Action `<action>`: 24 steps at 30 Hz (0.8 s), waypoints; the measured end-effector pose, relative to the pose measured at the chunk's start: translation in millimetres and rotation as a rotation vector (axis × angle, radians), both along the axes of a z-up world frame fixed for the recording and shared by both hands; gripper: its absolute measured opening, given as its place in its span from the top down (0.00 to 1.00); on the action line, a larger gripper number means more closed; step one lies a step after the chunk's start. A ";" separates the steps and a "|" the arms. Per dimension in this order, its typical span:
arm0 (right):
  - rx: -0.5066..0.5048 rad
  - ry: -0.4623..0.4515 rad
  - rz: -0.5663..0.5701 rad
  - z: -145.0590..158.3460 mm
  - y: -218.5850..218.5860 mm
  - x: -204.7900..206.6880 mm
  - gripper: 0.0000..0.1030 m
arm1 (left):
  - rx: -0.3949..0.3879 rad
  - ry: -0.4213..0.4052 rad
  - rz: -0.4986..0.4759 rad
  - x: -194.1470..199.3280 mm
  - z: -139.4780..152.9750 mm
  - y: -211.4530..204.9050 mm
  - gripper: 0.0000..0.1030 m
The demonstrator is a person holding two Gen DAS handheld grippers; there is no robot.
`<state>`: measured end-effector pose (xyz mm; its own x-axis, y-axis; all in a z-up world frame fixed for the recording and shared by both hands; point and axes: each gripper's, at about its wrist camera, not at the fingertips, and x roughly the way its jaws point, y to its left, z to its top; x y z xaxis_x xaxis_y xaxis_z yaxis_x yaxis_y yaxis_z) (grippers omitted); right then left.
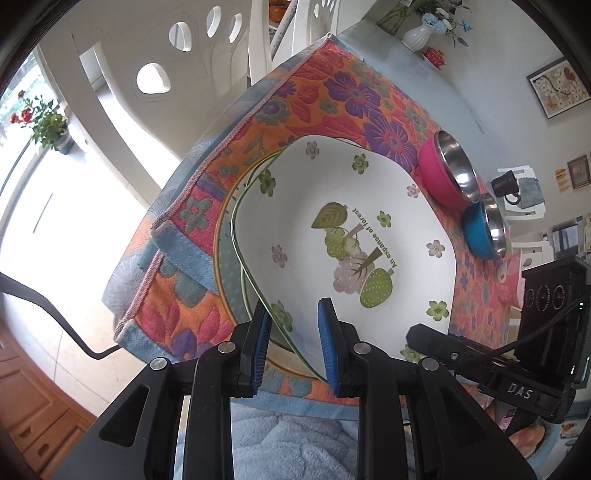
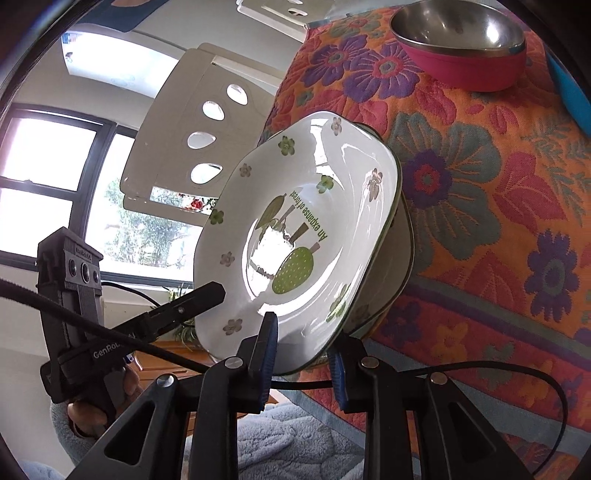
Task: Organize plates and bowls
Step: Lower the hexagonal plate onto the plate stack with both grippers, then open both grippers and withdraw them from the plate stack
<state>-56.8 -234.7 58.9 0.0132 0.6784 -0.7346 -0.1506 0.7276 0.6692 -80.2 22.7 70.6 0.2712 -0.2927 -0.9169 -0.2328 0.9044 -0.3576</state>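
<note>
A white square plate (image 1: 343, 236) with green leaf prints and a green rim lies on top of other plates on the floral tablecloth (image 1: 354, 99). My left gripper (image 1: 293, 339) straddles its near rim, jaws apart, pads not pressing it. In the right wrist view the same plate (image 2: 306, 236) sits tilted on the stack, and my right gripper (image 2: 304, 347) straddles its near edge with a gap at the pads. A pink bowl (image 1: 448, 168) and a blue bowl (image 1: 484, 230), both steel-lined, stand right of the plates. The pink bowl also shows in the right wrist view (image 2: 461, 44).
A round plate with a gold rim (image 1: 225, 273) lies under the stack. White chairs (image 1: 155, 74) stand past the table's far edge. A white vase with flowers (image 1: 419, 35) stands at the far corner. The cloth's edge (image 1: 155, 236) hangs at left.
</note>
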 end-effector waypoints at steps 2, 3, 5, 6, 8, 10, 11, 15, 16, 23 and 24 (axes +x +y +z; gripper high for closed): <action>0.006 0.002 -0.002 3.3 -2.6 -1.1 0.63 | -0.001 0.007 -0.004 0.6 -0.5 -0.7 0.78; 0.017 0.003 -0.005 4.5 -4.8 -2.0 0.53 | -0.010 0.010 -0.003 1.8 -2.0 -0.6 0.77; -0.023 0.009 -0.015 3.6 -8.6 -3.8 0.40 | -0.015 0.008 0.009 3.9 -2.7 2.1 0.77; -0.071 0.016 -0.016 0.7 -9.8 -4.5 0.40 | -0.019 0.015 0.014 5.6 -2.7 3.6 0.77; -0.112 0.058 -0.029 -8.1 -15.0 -6.1 0.39 | -0.022 0.022 0.017 7.8 -2.1 6.8 0.77; -0.108 0.102 -0.062 -15.7 -25.3 -7.9 0.36 | -0.017 0.027 0.021 10.0 -1.2 9.4 0.77; -0.111 0.113 -0.083 -17.5 -31.5 -8.6 0.34 | -0.010 0.031 0.023 12.3 -0.7 10.4 0.77; -0.130 0.118 -0.195 -17.2 -65.2 -14.2 0.29 | 0.151 0.017 0.004 28.4 10.9 6.9 0.76; -0.139 0.115 -0.233 -15.8 -76.6 -17.6 0.28 | 0.196 -0.005 -0.015 33.8 16.6 4.6 0.76; -0.115 0.166 -0.559 -13.0 -161.9 -57.0 0.23 | 0.328 -0.145 -0.156 86.1 62.5 -19.7 0.75; -0.104 0.173 -0.611 -13.8 -172.8 -65.0 0.23 | 0.290 -0.182 -0.171 94.9 69.1 -26.1 0.73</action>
